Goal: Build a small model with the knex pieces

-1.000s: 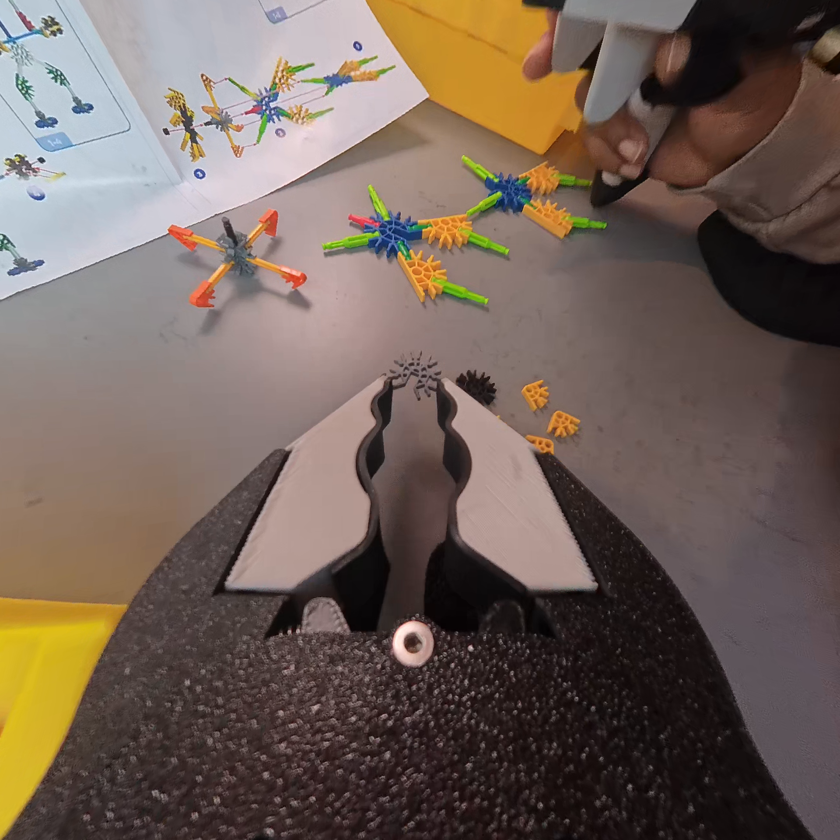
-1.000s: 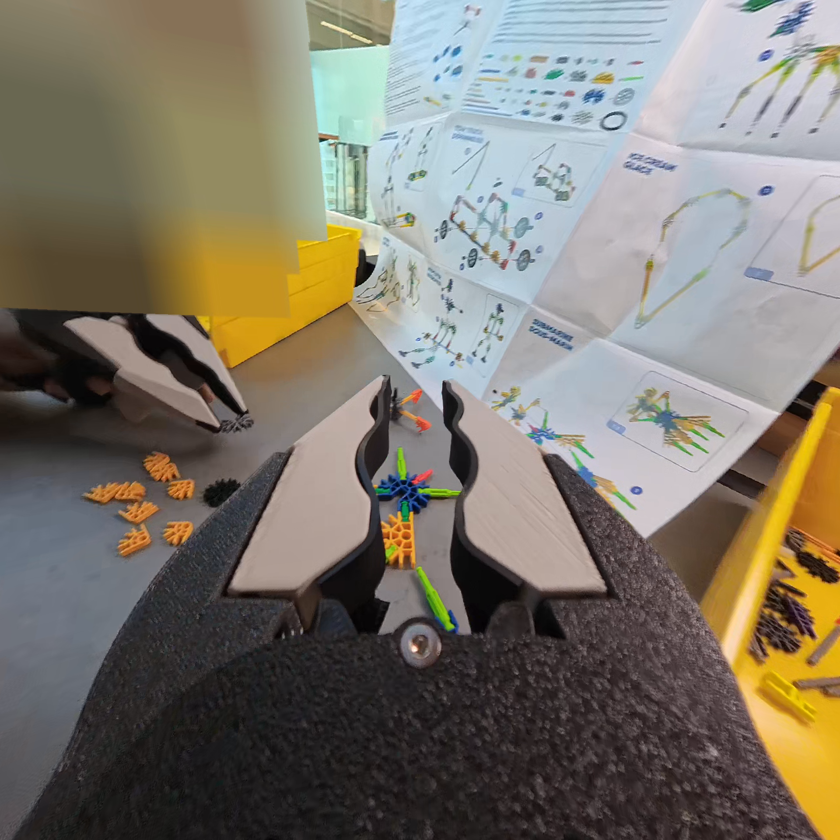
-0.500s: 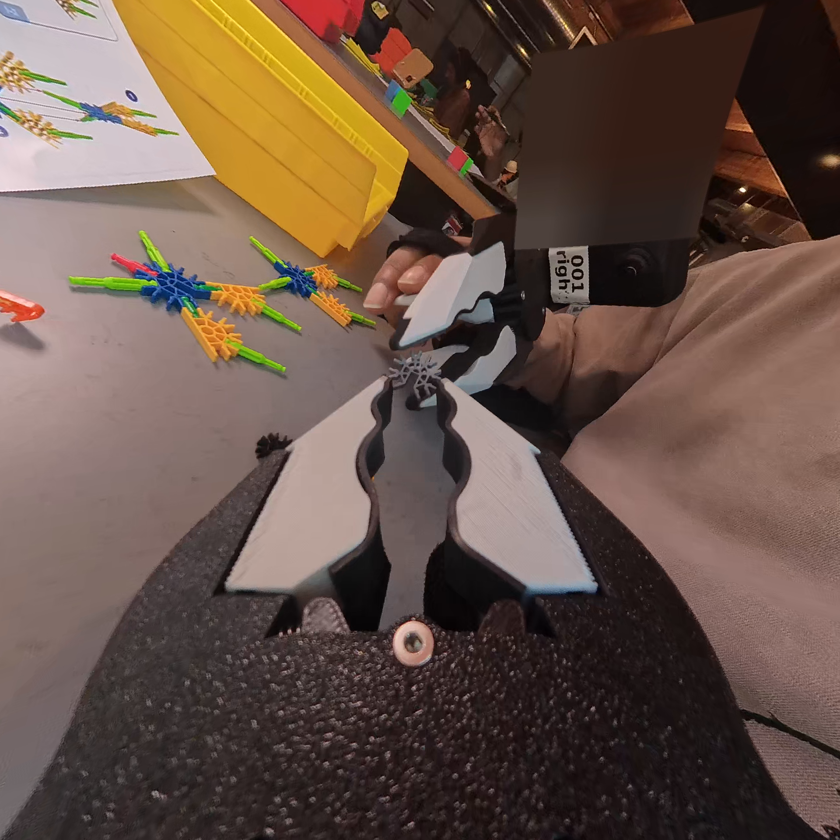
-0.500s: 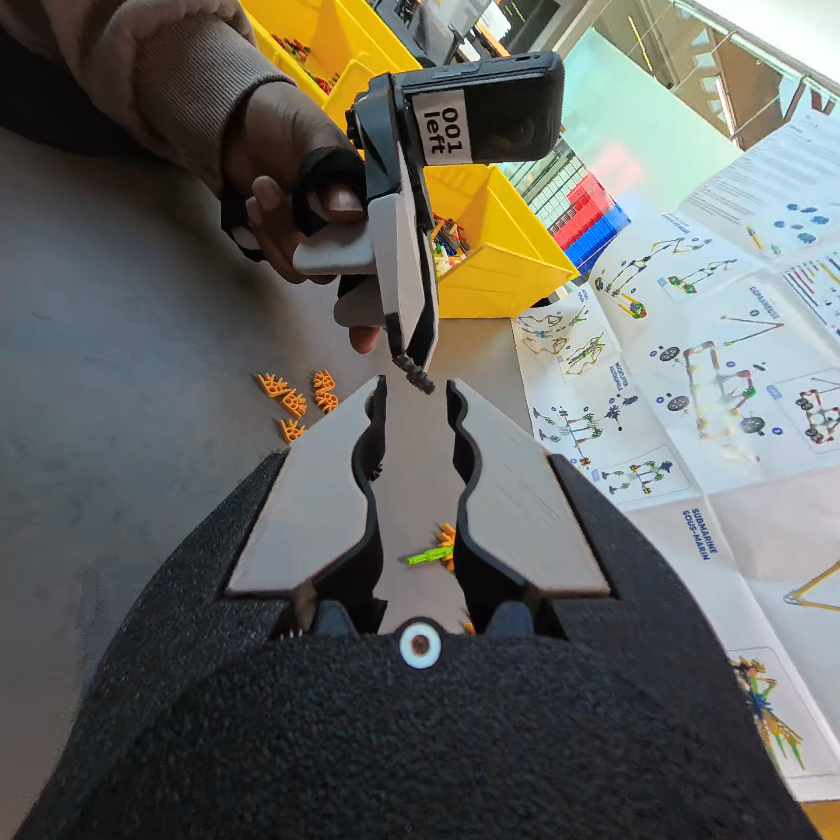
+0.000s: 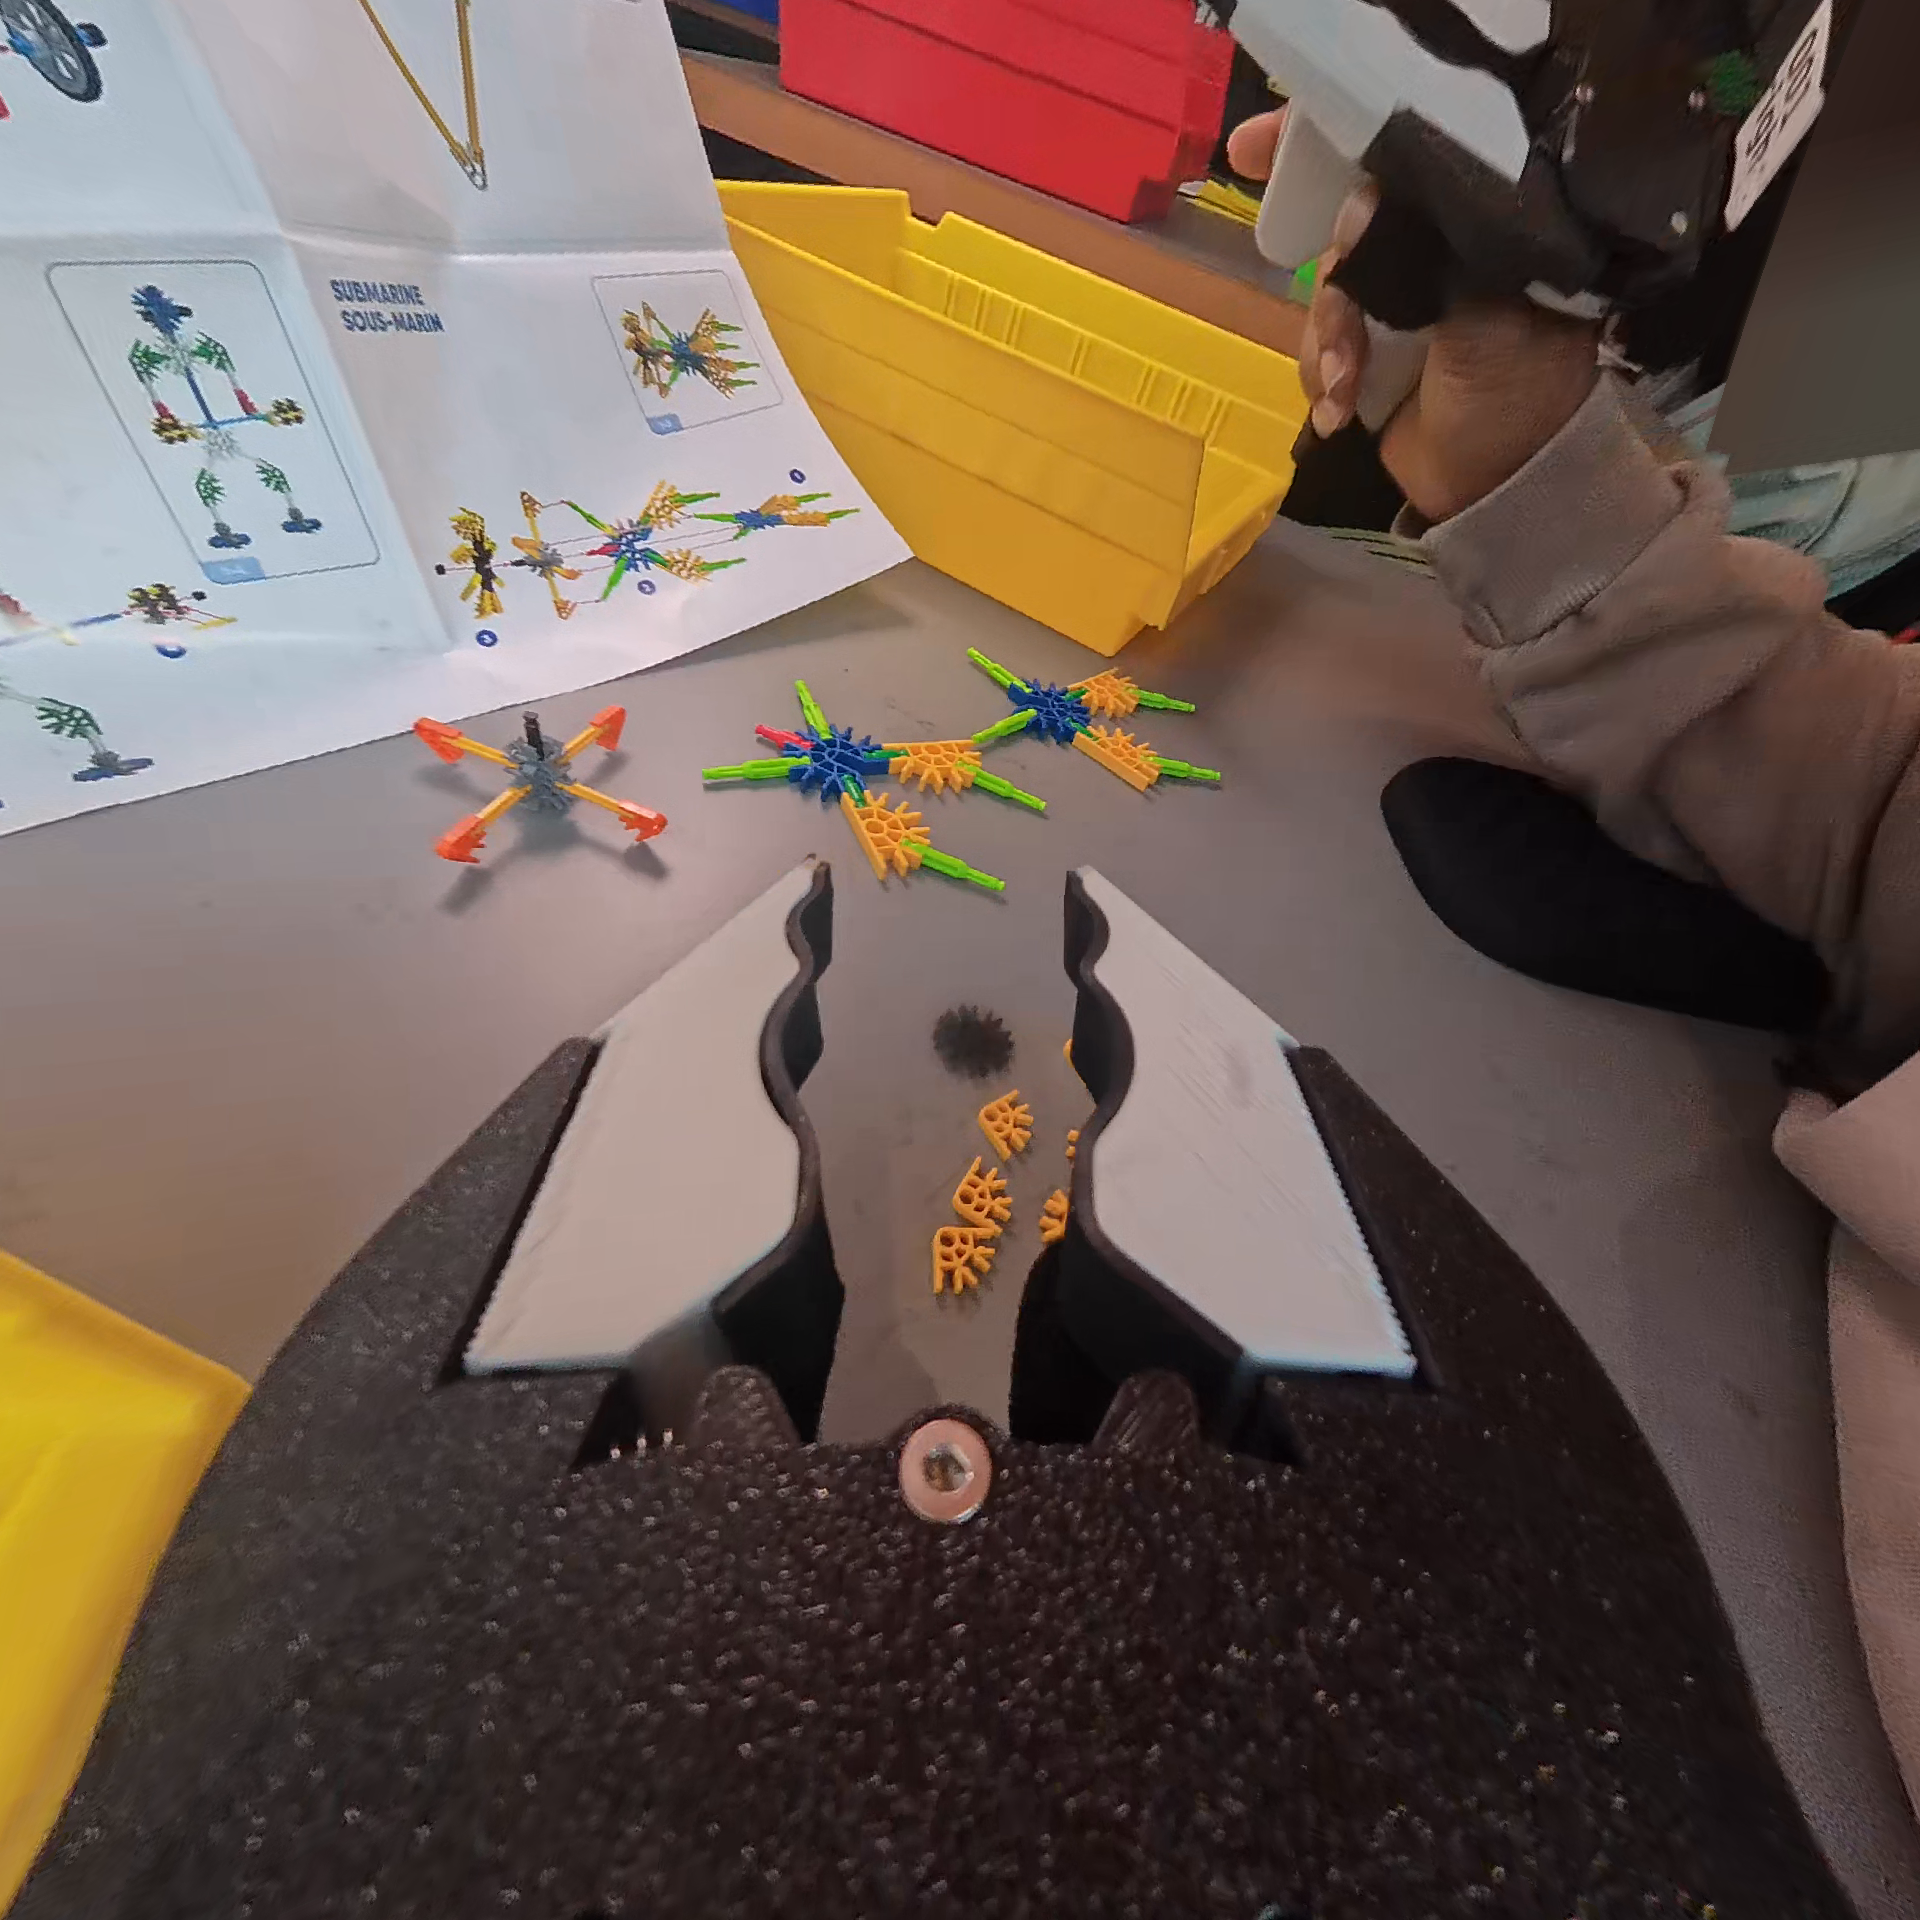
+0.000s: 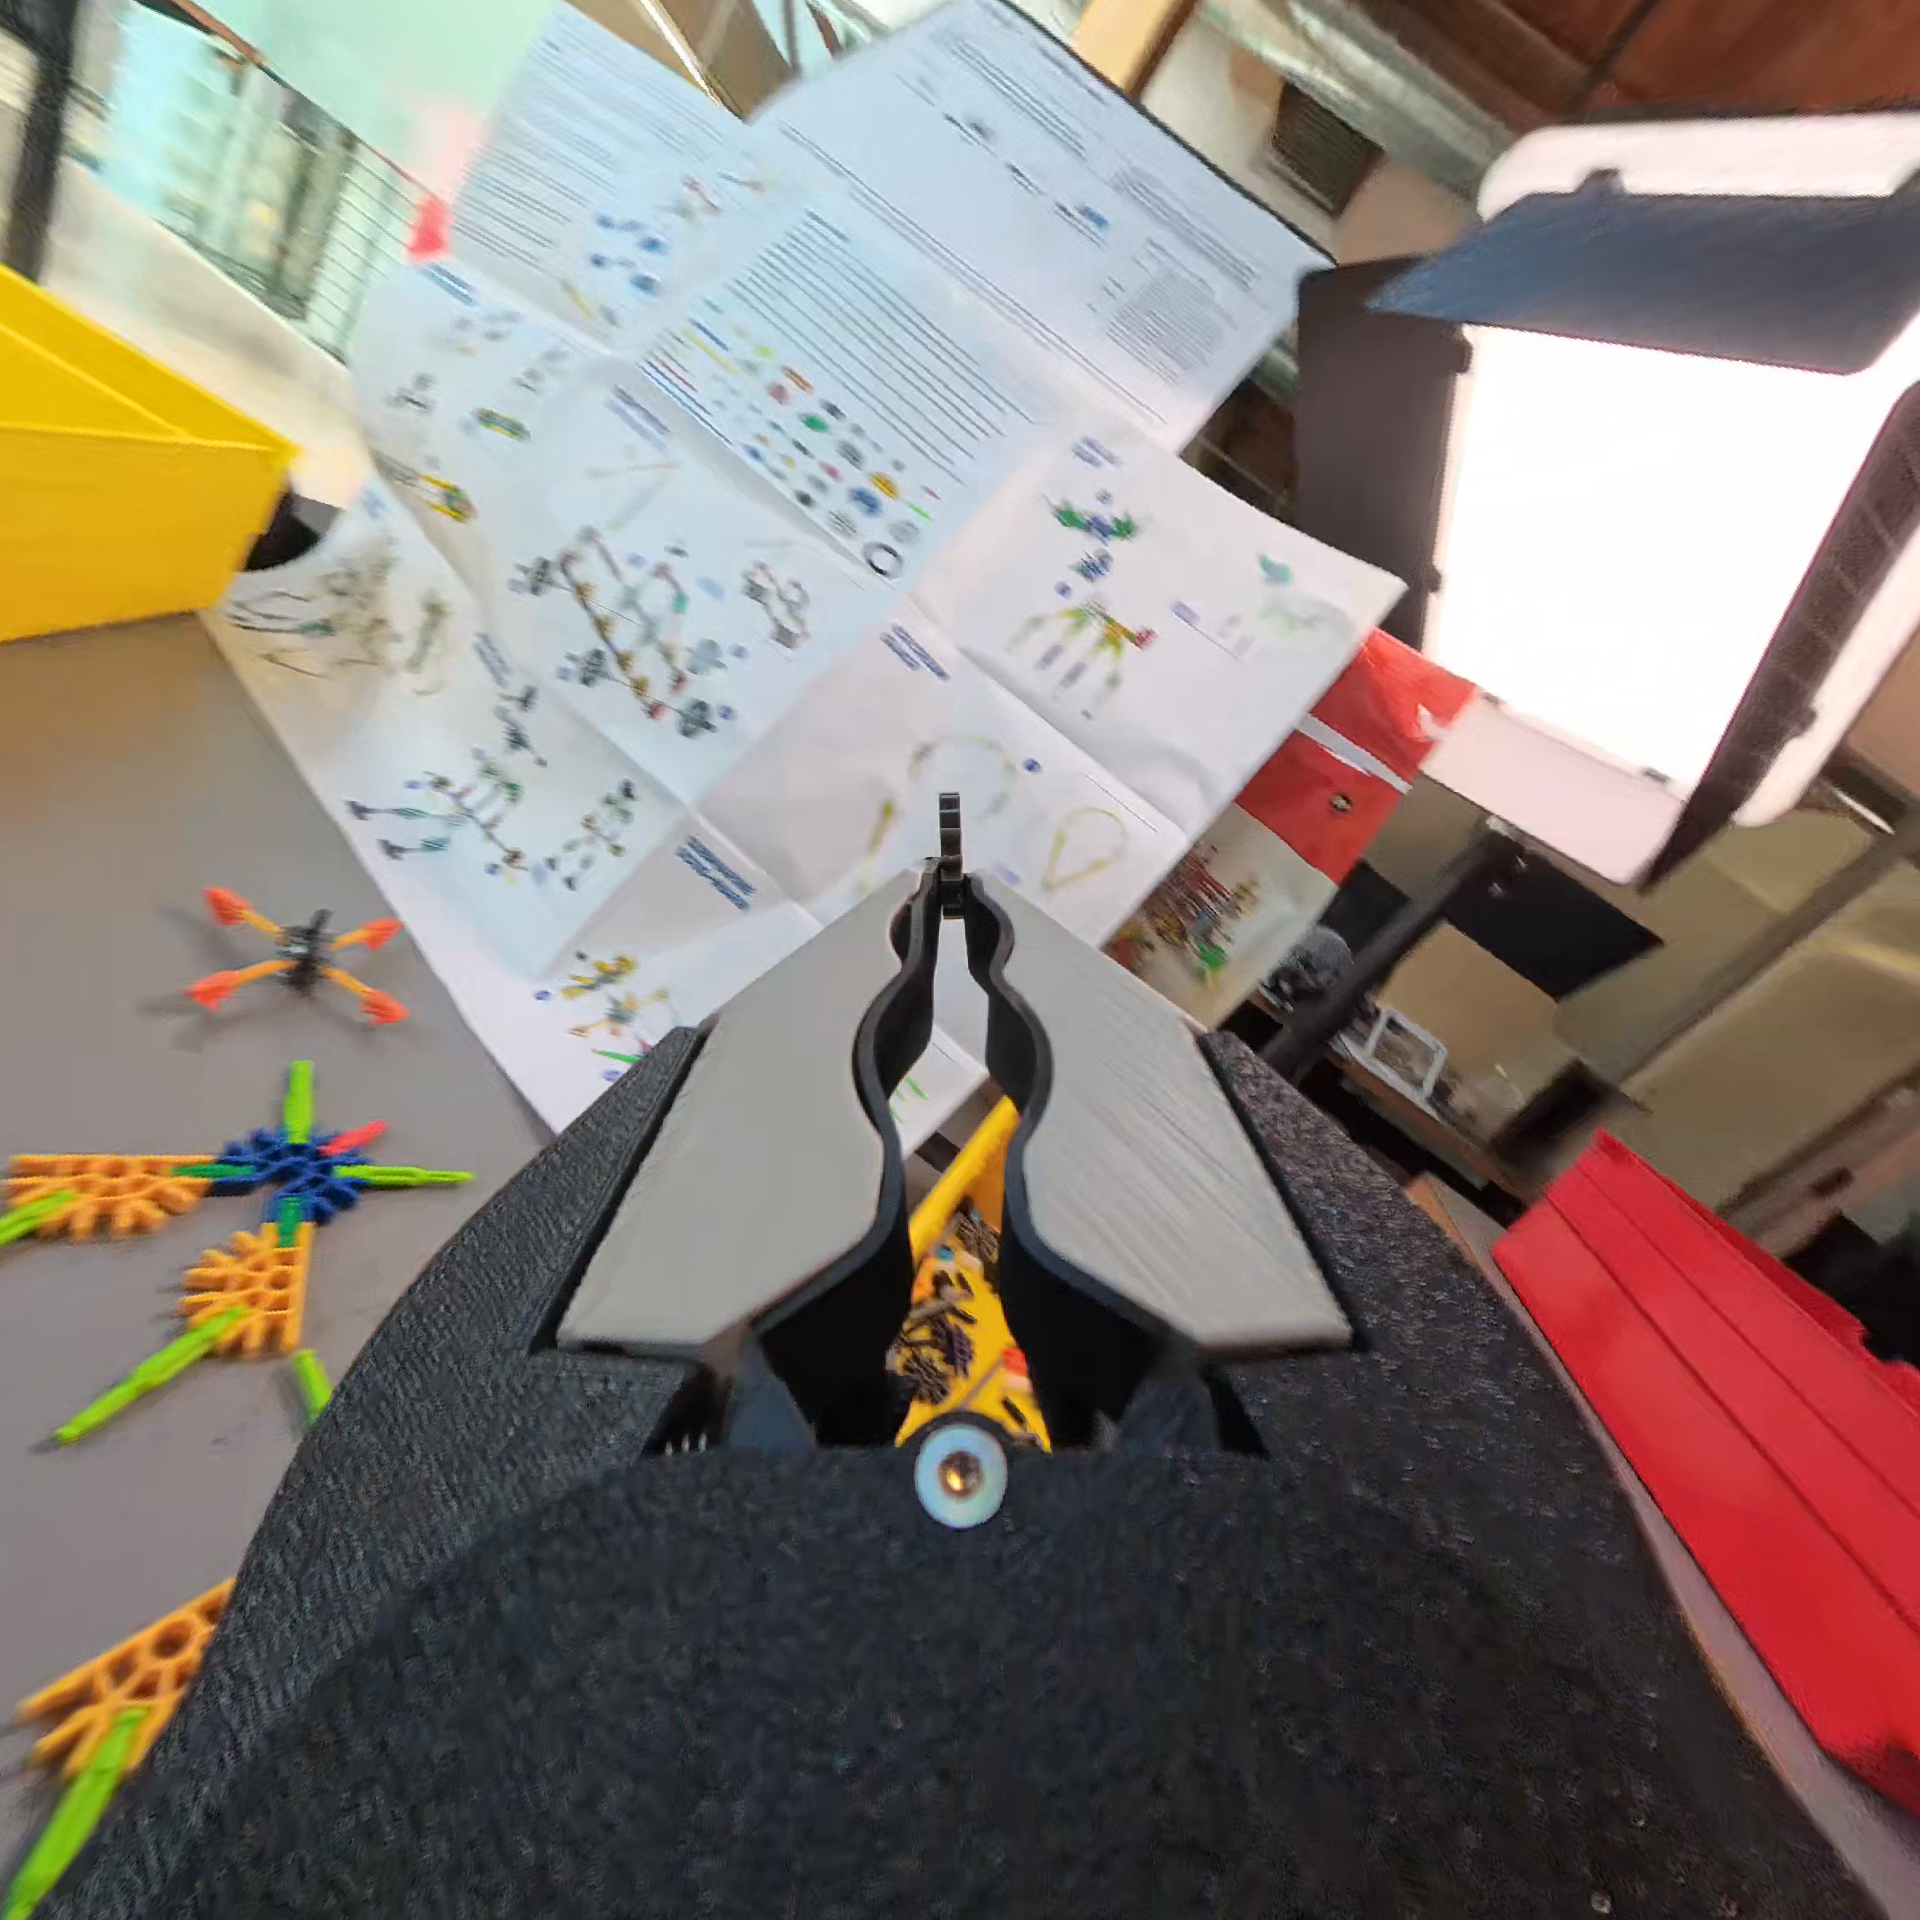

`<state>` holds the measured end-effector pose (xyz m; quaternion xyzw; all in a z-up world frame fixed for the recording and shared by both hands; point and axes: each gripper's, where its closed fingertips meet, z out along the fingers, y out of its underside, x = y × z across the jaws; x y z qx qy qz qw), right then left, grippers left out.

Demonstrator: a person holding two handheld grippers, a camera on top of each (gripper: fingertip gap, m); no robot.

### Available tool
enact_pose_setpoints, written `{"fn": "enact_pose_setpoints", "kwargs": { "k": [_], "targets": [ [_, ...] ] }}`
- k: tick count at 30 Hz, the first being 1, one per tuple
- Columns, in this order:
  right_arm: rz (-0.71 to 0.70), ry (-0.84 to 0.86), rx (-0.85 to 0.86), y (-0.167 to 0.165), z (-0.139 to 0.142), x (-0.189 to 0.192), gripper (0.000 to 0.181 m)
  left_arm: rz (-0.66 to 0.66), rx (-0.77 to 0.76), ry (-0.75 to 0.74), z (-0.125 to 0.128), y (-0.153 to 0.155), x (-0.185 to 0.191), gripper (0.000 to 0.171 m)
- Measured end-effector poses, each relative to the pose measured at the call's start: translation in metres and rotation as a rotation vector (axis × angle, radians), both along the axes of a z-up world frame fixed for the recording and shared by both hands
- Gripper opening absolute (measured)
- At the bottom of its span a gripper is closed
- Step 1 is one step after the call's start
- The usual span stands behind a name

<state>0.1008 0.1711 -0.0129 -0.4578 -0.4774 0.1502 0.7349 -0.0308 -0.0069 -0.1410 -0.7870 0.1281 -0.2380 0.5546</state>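
Toothed grey connector now in right tongs

- We log the left gripper: pale grey fingers edged in black, on a speckled black body.
- We log the right gripper: the same grey and black, with a dark toothed connector.
- Table: plain matt grey.
- Small round connector: black.
- Loose fan-shaped pieces: orange lattice.
- Star assemblies: blue hubs, green rods, orange lattice fans, one red rod.
- Cross assembly: grey hub, yellow rods, orange-red tips.
- Bins: yellow; farther bin: red.
- Instruction sheet: white with multicoloured diagrams.
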Motion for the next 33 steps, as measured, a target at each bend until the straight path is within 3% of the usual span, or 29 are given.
{"fn": "enact_pose_setpoints", "kwargs": {
  "k": [3,6,8,10,14,19,22,25,28,33],
  "targets": [
    [-0.181,-0.024,-0.127,0.065,-0.002,0.033,0.001,0.022,0.003,0.032,-0.002,0.0,-0.001,0.044],
    [-0.376,-0.148,-0.339,0.119,-0.047,0.061,0.009,0.05,0.017,0.042,0.002,-0.001,-0.002,0.044],
    [-0.438,-0.133,-0.393,0.133,-0.064,0.073,0.022,0.085,0.036,0.057,0.007,-0.002,-0.006,0.044],
    [-0.43,-0.061,-0.393,0.13,-0.06,0.077,0.028,0.125,0.049,0.079,0.01,-0.004,-0.013,0.044],
    [-0.26,0.094,-0.302,0.089,-0.018,0.065,0.03,0.21,0.057,0.118,0.01,-0.013,-0.027,0.044],
    [0.145,0.092,-0.398,-0.013,-0.007,0.003,0.028,0.306,0.051,0.214,0.004,-0.025,-0.047,0.044],
    [0.393,-0.029,-0.523,-0.086,-0.038,-0.046,0.03,0.329,0.028,0.247,-0.003,-0.031,-0.055,0.045],
    [0.506,-0.206,-0.554,-0.134,-0.087,-0.08,0.03,0.312,-0.006,0.248,-0.009,-0.034,-0.057,0.047],
    [0.548,-0.315,-0.542,-0.159,-0.119,-0.095,0.03,0.286,-0.015,0.265,-0.012,-0.036,-0.055,0.048],
    [0.611,-0.314,-0.633,-0.173,-0.13,-0.103,0.028,0.234,-0.022,0.309,-0.017,-0.038,-0.047,0.052]
  ]
}}
